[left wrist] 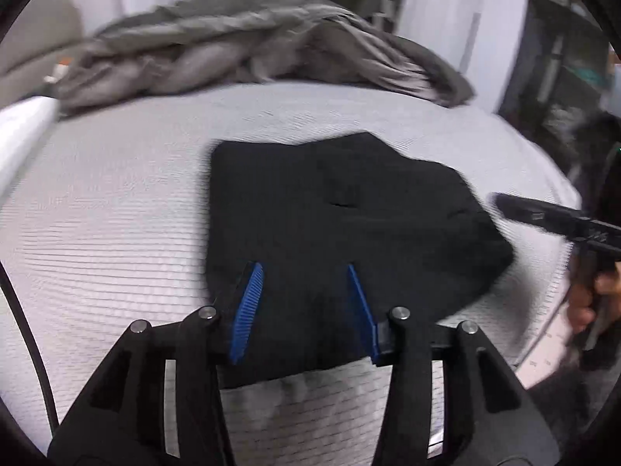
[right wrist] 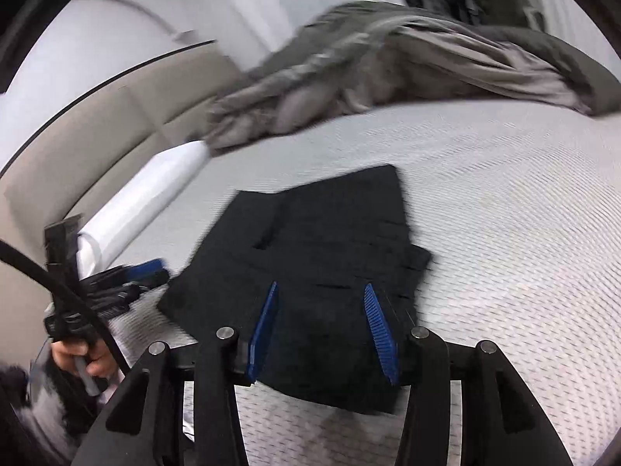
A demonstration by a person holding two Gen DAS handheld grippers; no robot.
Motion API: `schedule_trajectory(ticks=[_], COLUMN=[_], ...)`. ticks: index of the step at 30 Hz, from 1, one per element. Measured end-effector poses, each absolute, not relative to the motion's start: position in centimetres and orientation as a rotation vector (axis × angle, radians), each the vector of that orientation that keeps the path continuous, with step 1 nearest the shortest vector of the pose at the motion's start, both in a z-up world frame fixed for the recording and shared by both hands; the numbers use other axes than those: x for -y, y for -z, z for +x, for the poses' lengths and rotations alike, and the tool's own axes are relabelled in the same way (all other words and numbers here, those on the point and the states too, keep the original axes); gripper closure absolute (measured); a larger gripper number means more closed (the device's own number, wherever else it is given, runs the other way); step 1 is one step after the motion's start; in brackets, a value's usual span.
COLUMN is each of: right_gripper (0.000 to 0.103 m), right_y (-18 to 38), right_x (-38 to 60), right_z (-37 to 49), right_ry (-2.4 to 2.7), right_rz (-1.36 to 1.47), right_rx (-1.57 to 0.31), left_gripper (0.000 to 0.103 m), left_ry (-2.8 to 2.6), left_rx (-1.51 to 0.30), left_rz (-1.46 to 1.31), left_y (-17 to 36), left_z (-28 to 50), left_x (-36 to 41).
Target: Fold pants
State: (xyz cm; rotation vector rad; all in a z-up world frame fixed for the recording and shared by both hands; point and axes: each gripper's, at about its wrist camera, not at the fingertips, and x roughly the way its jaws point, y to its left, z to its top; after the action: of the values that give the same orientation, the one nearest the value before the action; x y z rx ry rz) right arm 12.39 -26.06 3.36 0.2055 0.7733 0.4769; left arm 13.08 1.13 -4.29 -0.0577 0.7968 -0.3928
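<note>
The black fabric pants (left wrist: 349,225) lie folded into a compact, roughly square bundle on the white ribbed mattress (left wrist: 116,213), near its front edge and about midway along it. In the right wrist view the same pants (right wrist: 322,256) show stacked layers with stepped edges on their right side and a short slit on the top layer.

The left gripper (left wrist: 304,303), black with blue ribbed pads (left wrist: 248,306), hangs over the near edge of the bundle. Its jaws stand partly apart, with the fabric seen between and beneath them; the pads do not press on the cloth. The right gripper (right wrist: 322,330), of the same make, hangs over the near edge as well, its jaws likewise partly apart and not pinching anything. Each gripper also appears at the margin of the other's view: the right one (left wrist: 551,221) at the right side of the bundle with a hand (left wrist: 594,299) on its handle, the left one (right wrist: 128,283) at the left side with a hand (right wrist: 83,357) below it.

Beyond the pants, along the far edge of the mattress, lies a crumpled grey blanket (left wrist: 240,46). A white pillow (right wrist: 147,202) sits at the far left side of the mattress, against a beige padded headboard (right wrist: 77,147). No container is in sight.
</note>
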Motion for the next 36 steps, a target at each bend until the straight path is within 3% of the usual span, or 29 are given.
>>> schedule_trajectory(ticks=[6,9,13,21,23,29,36], right_gripper=[0.056,0.067,0.072,0.068,0.062,0.061,0.064], right_y=[1.3,2.7,1.9,-0.5,-0.5,2.9,2.5], right_x=[19.2,17.7,21.7,24.5,22.3,16.4,22.6], right_z=[15.1,14.9,13.4,12.6,13.7,17.0,15.6], right_ry=[-0.543,-0.496,-0.346,-0.363,-0.382,-0.415,-0.22], right_rz=[0.095,-0.114,-0.231,-0.071,-0.052,-0.151,-0.255], right_rx=[-0.89,-0.87,-0.828,-0.777,-0.775,-0.865,-0.836], left_gripper=[0.061,0.061,0.061,0.061,0.06,0.06,0.06], left_ry=[0.476,0.496,0.48,0.413,0.399,0.39,0.367], left_rx=[-0.852,-0.872,-0.87,-0.797,-0.798,-0.867,-0.896], left_rz=[0.052,0.053,0.07,0.034,-0.009,0.036,0.046], left_y=[8.0,8.3,7.3,4.1,4.0,7.2,7.4], left_z=[14.9,13.8,11.8,11.7,13.1,16.9,15.0], left_x=[1.6,1.0,-1.2,-2.7,-2.5,-1.0,-4.4])
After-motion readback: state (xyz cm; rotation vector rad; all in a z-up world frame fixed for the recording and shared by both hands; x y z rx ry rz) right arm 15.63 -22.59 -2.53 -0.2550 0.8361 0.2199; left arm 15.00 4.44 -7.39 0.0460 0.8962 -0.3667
